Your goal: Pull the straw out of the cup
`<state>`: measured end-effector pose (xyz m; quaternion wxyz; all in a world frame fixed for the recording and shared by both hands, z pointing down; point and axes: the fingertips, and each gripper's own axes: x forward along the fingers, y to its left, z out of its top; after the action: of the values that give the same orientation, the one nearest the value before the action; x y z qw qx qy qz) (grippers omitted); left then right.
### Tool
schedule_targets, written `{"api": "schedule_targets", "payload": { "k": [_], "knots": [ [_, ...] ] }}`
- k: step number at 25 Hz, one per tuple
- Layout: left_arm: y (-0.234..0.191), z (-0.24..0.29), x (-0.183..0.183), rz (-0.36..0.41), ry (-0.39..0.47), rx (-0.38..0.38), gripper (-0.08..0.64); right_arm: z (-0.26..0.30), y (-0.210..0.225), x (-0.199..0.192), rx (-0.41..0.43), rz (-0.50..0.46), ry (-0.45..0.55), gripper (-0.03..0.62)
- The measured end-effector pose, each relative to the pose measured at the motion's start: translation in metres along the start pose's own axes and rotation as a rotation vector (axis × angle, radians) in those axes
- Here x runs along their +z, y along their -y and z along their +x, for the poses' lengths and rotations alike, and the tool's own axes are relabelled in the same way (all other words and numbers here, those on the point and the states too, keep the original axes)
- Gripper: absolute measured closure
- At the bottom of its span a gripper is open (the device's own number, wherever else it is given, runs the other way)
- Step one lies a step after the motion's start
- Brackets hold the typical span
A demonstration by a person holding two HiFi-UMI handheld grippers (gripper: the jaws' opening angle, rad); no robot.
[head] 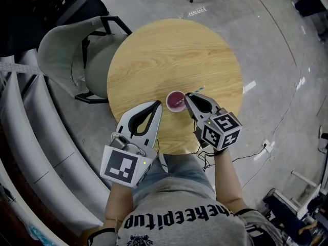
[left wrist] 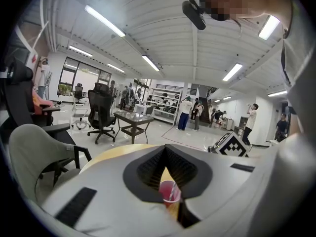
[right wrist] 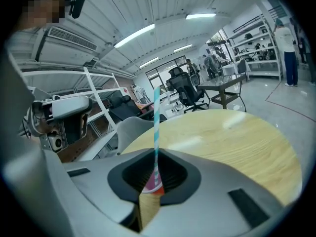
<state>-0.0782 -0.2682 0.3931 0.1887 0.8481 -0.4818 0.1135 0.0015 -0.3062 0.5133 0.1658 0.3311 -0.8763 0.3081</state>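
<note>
A small pink cup (head: 175,101) stands on the round wooden table (head: 174,50) near its front edge. A teal-and-white striped straw (head: 198,90) leans out of it to the right. My right gripper (head: 187,95) reaches in from the right, shut on the straw just above the cup's rim. In the right gripper view the straw (right wrist: 156,122) rises straight up between the closed jaws (right wrist: 157,154), with the cup (right wrist: 154,184) below. My left gripper (head: 158,104) sits just left of the cup, shut and empty; through its jaws (left wrist: 166,149) the cup (left wrist: 169,191) shows ahead.
A grey chair (head: 66,55) with black arms stands against the table's left side. White benches (head: 31,127) run along the left. Cables (head: 256,152) lie on the floor at the right. The person's lap is against the table's near edge.
</note>
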Motion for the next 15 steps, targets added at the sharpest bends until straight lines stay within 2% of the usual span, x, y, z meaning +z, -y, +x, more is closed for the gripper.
{"api": "schedule_targets", "payload": {
  "k": [15],
  "knots": [
    [0.02,-0.014,0.011,0.05,0.043,-0.094,0.537,-0.035,-0.026,0.021,-0.071,-0.031,0.111,0.56]
  ]
}}
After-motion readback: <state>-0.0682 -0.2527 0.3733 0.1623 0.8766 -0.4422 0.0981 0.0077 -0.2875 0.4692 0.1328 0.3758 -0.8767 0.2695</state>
